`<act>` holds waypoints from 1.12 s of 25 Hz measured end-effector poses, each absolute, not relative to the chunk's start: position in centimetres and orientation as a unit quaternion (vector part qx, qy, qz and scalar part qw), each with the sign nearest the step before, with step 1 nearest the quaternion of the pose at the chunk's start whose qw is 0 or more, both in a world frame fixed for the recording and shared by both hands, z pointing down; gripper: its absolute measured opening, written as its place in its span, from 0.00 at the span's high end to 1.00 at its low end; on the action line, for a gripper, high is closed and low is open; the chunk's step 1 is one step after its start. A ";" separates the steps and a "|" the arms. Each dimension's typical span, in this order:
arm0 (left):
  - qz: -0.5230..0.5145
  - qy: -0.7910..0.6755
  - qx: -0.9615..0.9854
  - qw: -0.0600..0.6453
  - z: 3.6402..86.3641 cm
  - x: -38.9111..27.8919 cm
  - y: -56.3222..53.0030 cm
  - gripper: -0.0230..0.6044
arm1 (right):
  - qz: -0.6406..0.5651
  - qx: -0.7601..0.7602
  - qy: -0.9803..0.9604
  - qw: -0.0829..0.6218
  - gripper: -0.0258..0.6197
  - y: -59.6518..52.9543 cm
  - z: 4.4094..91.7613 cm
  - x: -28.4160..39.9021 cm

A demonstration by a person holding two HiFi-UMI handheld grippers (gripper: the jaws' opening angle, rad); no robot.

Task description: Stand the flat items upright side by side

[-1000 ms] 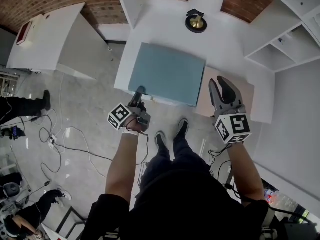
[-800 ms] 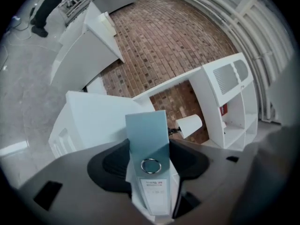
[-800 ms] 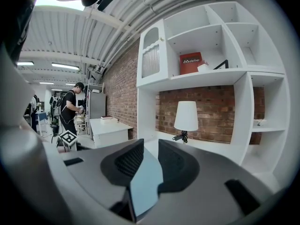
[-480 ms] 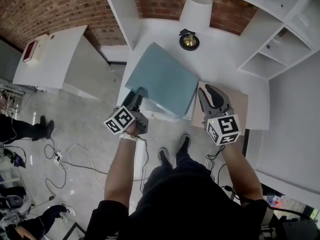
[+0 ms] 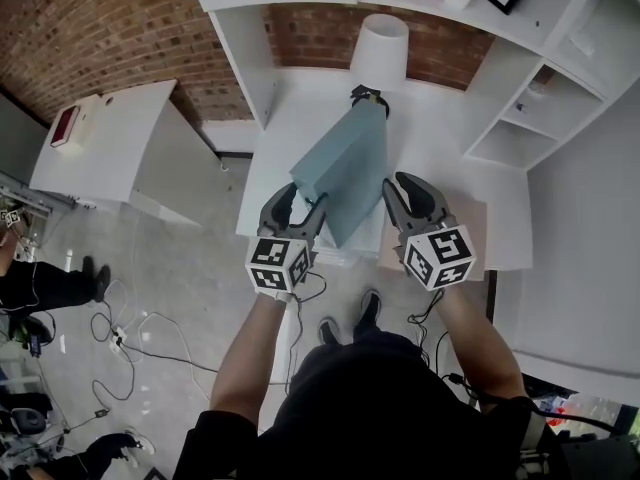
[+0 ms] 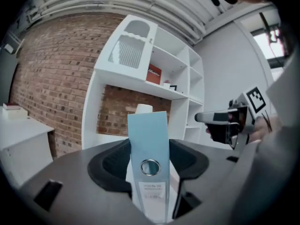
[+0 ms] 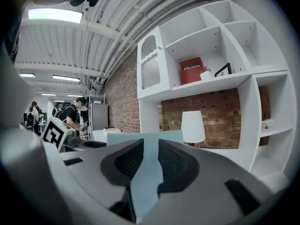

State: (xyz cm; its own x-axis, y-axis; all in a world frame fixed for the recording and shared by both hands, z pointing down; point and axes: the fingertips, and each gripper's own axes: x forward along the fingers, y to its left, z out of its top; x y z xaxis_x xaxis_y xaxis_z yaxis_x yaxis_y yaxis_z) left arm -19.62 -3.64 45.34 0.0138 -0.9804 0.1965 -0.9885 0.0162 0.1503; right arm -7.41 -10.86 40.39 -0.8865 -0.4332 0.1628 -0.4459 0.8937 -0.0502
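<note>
While the person's forearms reach forward over the floor, each hand carries its tool at the front edge of the white tabletop (image 5: pixel 300 118). The left gripper (image 5: pixel 300 200) has its jaws spread wide and clamped on the spine of a light blue binder (image 5: pixel 345 168). In the left gripper view the spine stands upright between the pads, with its ring hole and label facing the camera. Just to the right, the right gripper (image 5: pixel 408 186) has its jaws nearly together, pinching the thin edge of the same binder's cover. Between the two tools the binder stands on edge, tilted, its broad face slanting away toward the back of the tabletop. Whether its lower edge touches the surface cannot be told. A beige flat item (image 5: pixel 482 216) lies flat on the tabletop beneath and beside the right gripper. Farther back, a lamp with a white shade (image 5: pixel 380 43) stands near the wall, its dark base just beyond the binder's far corner. White shelves (image 5: pixel 520 118) flank the tabletop on the right, and a brick wall (image 5: pixel 100 28) runs behind.
</note>
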 end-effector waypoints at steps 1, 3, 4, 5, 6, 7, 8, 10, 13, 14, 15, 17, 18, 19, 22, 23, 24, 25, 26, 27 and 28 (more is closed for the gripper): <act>0.026 -0.701 0.704 0.112 45.1 -18.8 -3.8 0.55 | 0.047 0.228 -0.970 0.071 0.81 -10.8 40.1 -7.5; 0.042 -0.699 0.709 0.090 44.7 -17.4 -4.1 0.55 | 0.062 0.229 -0.969 0.067 0.79 -10.8 39.9 -7.5; 0.052 -0.696 0.712 0.078 44.6 -16.7 -4.3 0.55 | 0.074 0.228 -0.969 0.066 0.79 -10.6 40.0 -7.4; 0.064 -0.693 0.715 0.067 44.6 -16.1 -4.4 0.55 | 0.086 0.227 -0.968 0.065 0.78 -10.5 40.1 -7.3; 0.078 -0.688 0.719 0.057 44.7 -15.5 -4.4 0.55 | 0.097 0.229 -0.967 0.064 0.78 -10.3 40.3 -7.1; 0.091 -0.682 0.724 0.050 44.8 -14.9 -4.5 0.55 | 0.103 0.232 -0.965 0.065 0.78 -10.1 40.3 -6.9; 0.101 -0.677 0.727 0.045 44.9 -14.6 -4.5 0.55 | 0.105 0.237 -0.964 0.066 0.78 -10.0 40.4 -6.6; 0.109 -0.674 0.730 0.048 45.0 -14.4 -4.5 0.56 | 0.105 0.247 -0.961 0.069 0.78 -9.7 40.3 -6.2; 0.108 -0.678 0.724 0.073 45.9 -14.9 -4.8 0.56 | 0.118 0.256 -0.957 0.068 0.78 -9.5 40.5 -5.6; 0.110 -0.677 0.723 0.079 46.3 -14.9 -4.9 0.56 | 0.126 0.259 -0.955 0.065 0.77 -9.5 40.4 -5.4; 0.112 -0.675 0.725 0.082 46.6 -14.8 -5.1 0.56 | 0.131 0.262 -0.954 0.062 0.77 -9.4 40.3 -5.3; 0.114 -0.670 0.729 0.082 46.8 -14.5 -5.5 0.56 | 0.133 0.270 -0.952 0.059 0.77 -9.3 40.2 -5.0; 0.114 -0.668 0.731 0.083 46.8 -14.3 -5.8 0.56 | 0.131 0.274 -0.951 0.060 0.77 -9.1 40.1 -4.8; 0.114 -0.666 0.732 0.085 46.8 -14.3 -6.0 0.56 | 0.129 0.278 -0.950 0.061 0.77 -8.9 40.0 -4.7; 0.118 -0.662 0.735 0.088 46.7 -14.3 -6.8 0.56 | 0.123 0.290 -0.947 0.067 0.77 -8.4 40.1 -4.1; 0.120 -0.661 0.735 0.088 46.8 -14.3 -7.1 0.56 | 0.122 0.294 -0.945 0.070 0.77 -8.4 40.3 -3.8; 0.122 -0.660 0.736 0.090 46.8 -14.3 -7.5 0.56 | 0.121 0.298 -0.944 0.074 0.77 -8.4 40.6 -3.6; 0.122 -0.659 0.736 0.093 46.8 -14.3 -8.0 0.56 | 0.121 0.301 -0.943 0.077 0.77 -8.5 40.8 -3.3; 0.122 -0.658 0.737 0.097 46.9 -14.2 -8.5 0.56 | 0.123 0.303 -0.942 0.078 0.77 -8.8 41.1 -3.0; 0.120 -0.657 0.737 0.102 46.9 -14.2 -9.1 0.56 | 0.125 0.304 -0.941 0.078 0.77 -9.1 41.3 -2.7; 0.118 -0.655 0.739 0.105 47.0 -14.1 -9.7 0.56 | 0.128 0.306 -0.940 0.077 0.77 -9.5 41.4 -2.5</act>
State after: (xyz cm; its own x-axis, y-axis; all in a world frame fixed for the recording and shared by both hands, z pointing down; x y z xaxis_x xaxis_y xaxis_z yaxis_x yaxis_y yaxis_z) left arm -14.06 -9.68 46.96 0.1131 -0.9434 0.3117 -0.9929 -0.1187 0.0010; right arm -2.53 -9.46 41.44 -0.8011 -0.5554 0.2232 -0.5948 0.7804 -0.1930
